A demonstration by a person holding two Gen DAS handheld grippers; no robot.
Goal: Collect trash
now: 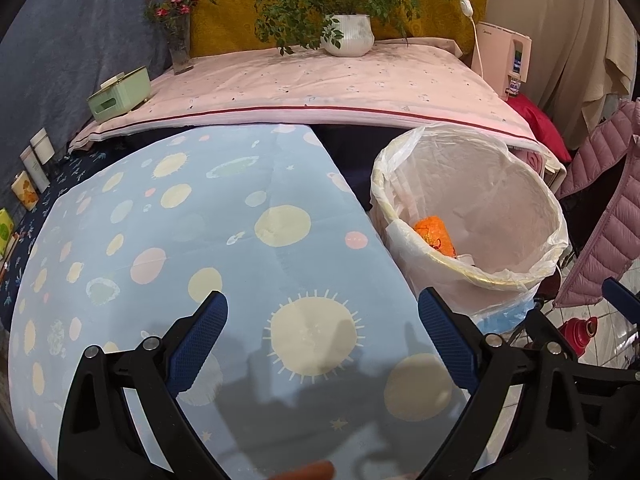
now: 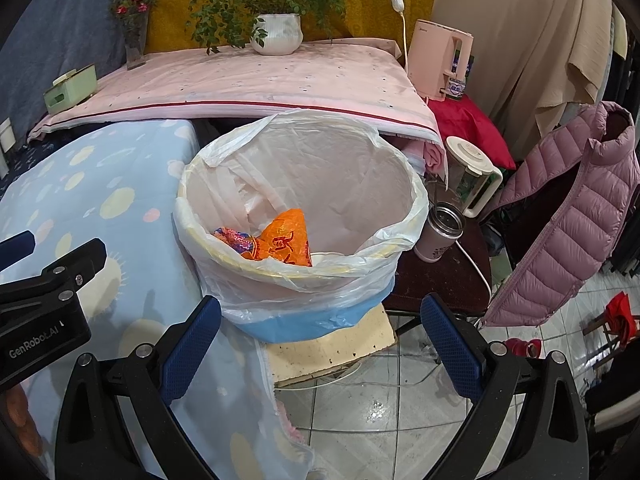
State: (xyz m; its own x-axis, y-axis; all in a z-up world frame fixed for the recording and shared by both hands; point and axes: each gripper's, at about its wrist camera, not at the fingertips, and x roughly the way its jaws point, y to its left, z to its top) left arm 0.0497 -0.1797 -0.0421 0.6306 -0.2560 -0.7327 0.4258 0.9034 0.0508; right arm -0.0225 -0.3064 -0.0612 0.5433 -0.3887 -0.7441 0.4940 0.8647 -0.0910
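A trash bin [image 2: 320,292] lined with a white plastic bag stands beside the table's right edge; it also shows in the left wrist view [image 1: 496,280]. Inside lie an orange wrapper [image 2: 286,240], seen too in the left wrist view [image 1: 434,234], and a white piece [image 2: 324,258]. My left gripper [image 1: 322,336] is open and empty over the blue spotted tablecloth [image 1: 180,240]. My right gripper [image 2: 320,340] is open and empty just in front of the bin. The left gripper's body [image 2: 44,292] shows at the left of the right wrist view.
A raised pink-covered surface [image 1: 320,80] at the back holds a potted plant [image 1: 348,34], a flower vase [image 1: 178,40] and a green tissue box [image 1: 120,94]. A pink appliance [image 2: 438,64], kettle [image 2: 472,176], steel cup [image 2: 440,236] and pink jacket [image 2: 560,220] crowd the right. Tiled floor [image 2: 380,408] lies below.
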